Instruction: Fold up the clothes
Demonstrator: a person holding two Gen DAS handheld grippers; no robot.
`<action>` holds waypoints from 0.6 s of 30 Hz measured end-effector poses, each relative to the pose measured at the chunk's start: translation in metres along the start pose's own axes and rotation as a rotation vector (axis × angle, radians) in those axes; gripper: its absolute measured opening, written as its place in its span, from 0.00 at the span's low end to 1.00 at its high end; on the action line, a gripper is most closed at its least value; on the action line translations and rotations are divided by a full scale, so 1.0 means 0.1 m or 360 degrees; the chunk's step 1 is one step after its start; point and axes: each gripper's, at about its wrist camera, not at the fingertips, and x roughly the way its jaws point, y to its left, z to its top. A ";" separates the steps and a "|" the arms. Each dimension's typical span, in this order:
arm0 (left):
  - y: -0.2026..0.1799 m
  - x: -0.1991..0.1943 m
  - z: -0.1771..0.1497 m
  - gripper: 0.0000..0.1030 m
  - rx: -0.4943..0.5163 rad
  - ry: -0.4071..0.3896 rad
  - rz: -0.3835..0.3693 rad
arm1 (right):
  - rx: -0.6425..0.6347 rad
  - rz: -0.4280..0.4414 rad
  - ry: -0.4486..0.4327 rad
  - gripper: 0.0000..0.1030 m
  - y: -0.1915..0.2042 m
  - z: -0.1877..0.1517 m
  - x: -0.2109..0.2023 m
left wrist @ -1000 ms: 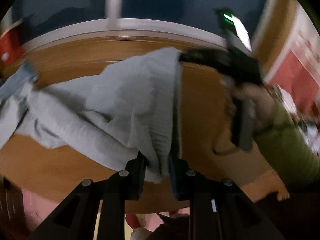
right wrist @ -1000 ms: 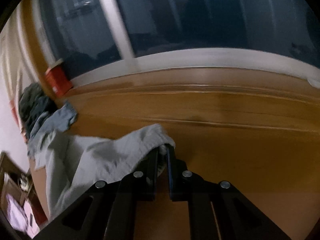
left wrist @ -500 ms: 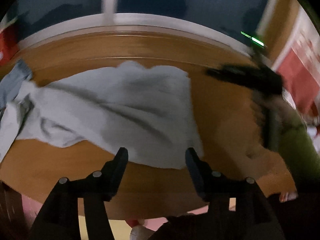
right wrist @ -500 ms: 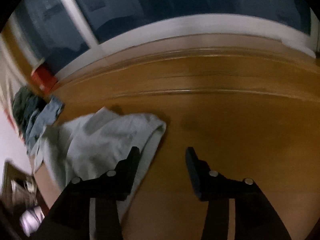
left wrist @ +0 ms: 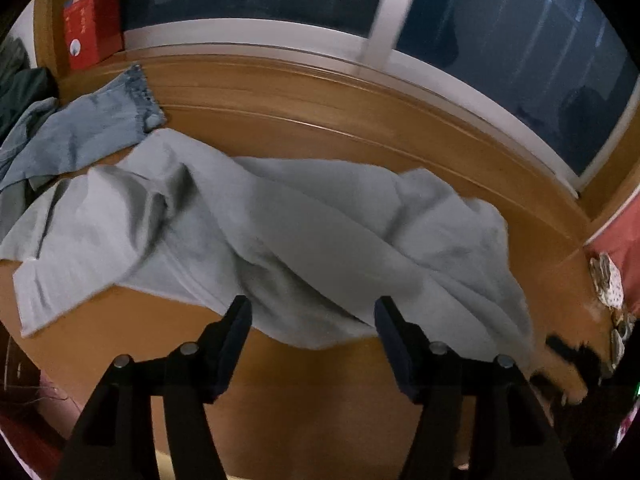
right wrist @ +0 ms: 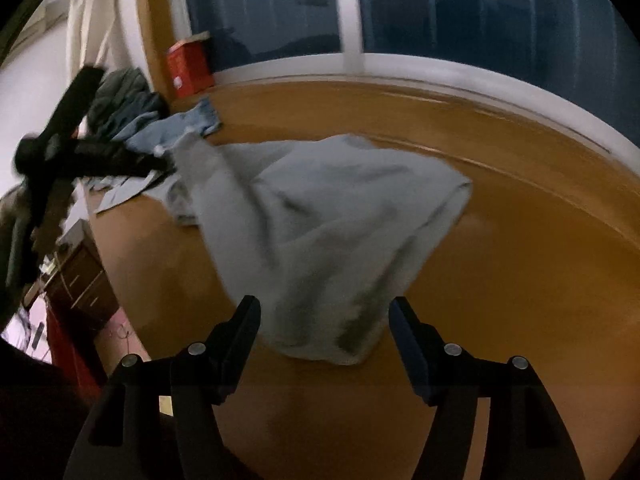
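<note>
A light grey garment lies rumpled and spread across the wooden table; it also shows in the right wrist view. My left gripper is open and empty, its fingers just at the garment's near edge. My right gripper is open and empty, its jaws either side of the garment's near corner. The left gripper's body shows blurred at the left of the right wrist view, near the garment's far end.
A blue denim garment and a dark garment lie at the table's far left. A red box stands on the window sill. Small items sit at the right edge. A drawer unit stands beside the table.
Both grippers held the grey garment a second ago, then opened and let it drop. The garment now lies spread on the table and both grippers have drawn back from it.
</note>
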 end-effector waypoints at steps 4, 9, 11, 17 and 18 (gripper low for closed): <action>0.08 0.18 0.20 0.61 -0.0009 0.0024 -0.0007 | 0.0136 -0.0094 -0.0016 0.64 0.06 -0.08 0.08; 0.20 0.34 0.31 0.61 -0.0018 0.0078 -0.0062 | 0.0293 -0.0197 -0.0037 0.64 0.09 -0.16 0.14; 0.20 0.40 0.35 0.61 -0.0003 0.0094 -0.0080 | 0.0315 -0.0238 -0.0041 0.64 0.12 -0.19 0.14; 0.16 0.55 0.47 0.61 0.0064 0.0124 -0.0141 | 0.0329 -0.0361 -0.0033 0.64 0.18 -0.20 0.23; 0.16 0.57 0.49 0.61 0.0065 0.0126 -0.0149 | 0.0327 -0.0373 -0.0031 0.64 0.17 -0.19 0.26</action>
